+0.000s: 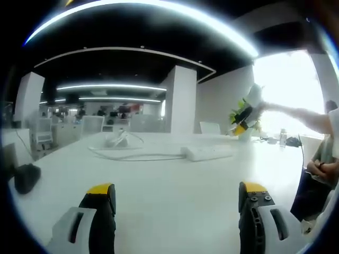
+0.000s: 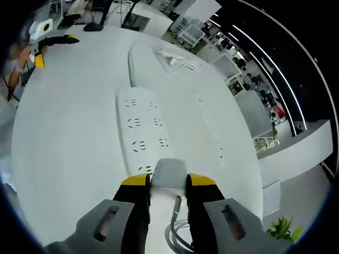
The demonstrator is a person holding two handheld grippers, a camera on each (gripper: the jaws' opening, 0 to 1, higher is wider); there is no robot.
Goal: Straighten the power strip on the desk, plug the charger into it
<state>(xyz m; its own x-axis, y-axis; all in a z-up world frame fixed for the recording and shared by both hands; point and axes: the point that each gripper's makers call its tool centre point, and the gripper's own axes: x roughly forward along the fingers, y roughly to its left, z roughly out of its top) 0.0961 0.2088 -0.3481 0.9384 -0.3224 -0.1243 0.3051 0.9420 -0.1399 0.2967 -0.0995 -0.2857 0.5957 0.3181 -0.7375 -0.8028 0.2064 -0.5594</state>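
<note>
Plugging step in hand — the right gripper (image 2: 165,182) clamps the charger (image 2: 168,173) just over the power strip (image 2: 140,129) lying on the worktop (image 2: 69,132); next, align prongs and press; the left gripper (image 1: 177,193) hangs wide, empty.

Left gripper view: low, level across desk (image 1: 159,201). Right gripper view: close, steeply down onto power strip (image 2: 140,129). Shared: desk, strip.

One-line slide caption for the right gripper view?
Right gripper shut on the white charger, holding it over the near end of the power strip on the white desk.
</note>
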